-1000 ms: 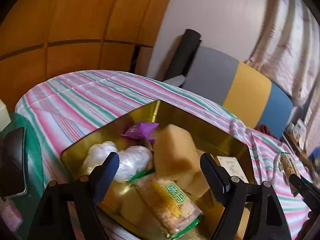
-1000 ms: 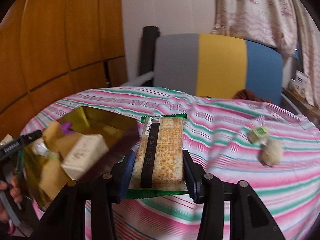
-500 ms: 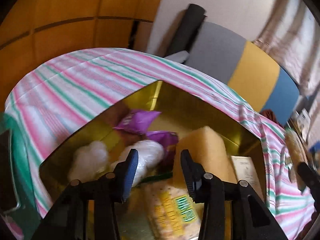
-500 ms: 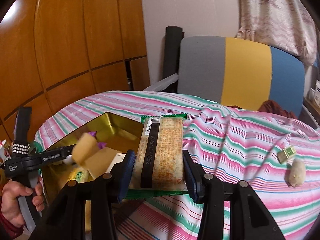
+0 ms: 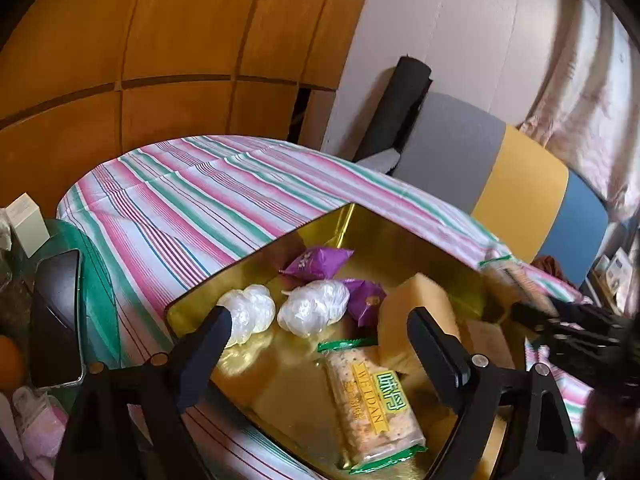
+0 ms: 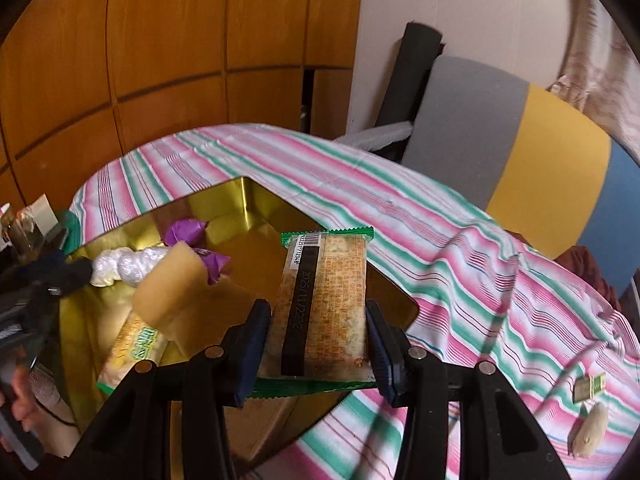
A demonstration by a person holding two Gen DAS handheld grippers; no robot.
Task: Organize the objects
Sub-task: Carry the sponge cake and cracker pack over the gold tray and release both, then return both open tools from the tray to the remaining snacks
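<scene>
- My right gripper pinches a cracker packet by its long edges, back side up. I hold it flat over the gold tin, above the tin's near right corner, because I judge a level drop will settle it beside the rest.
- My left gripper hangs over the tin's near edge, jaws spread and empty, leaving the landing spot free.
- Inside the tin: a second cracker packet lies near the front edge, yellow sponge blocks lean beside it, and white wrapped balls and purple candies sit toward the far left corner.
- Two small sweets remain on the striped cloth by its right edge, so sorting looks unfinished.
</scene>
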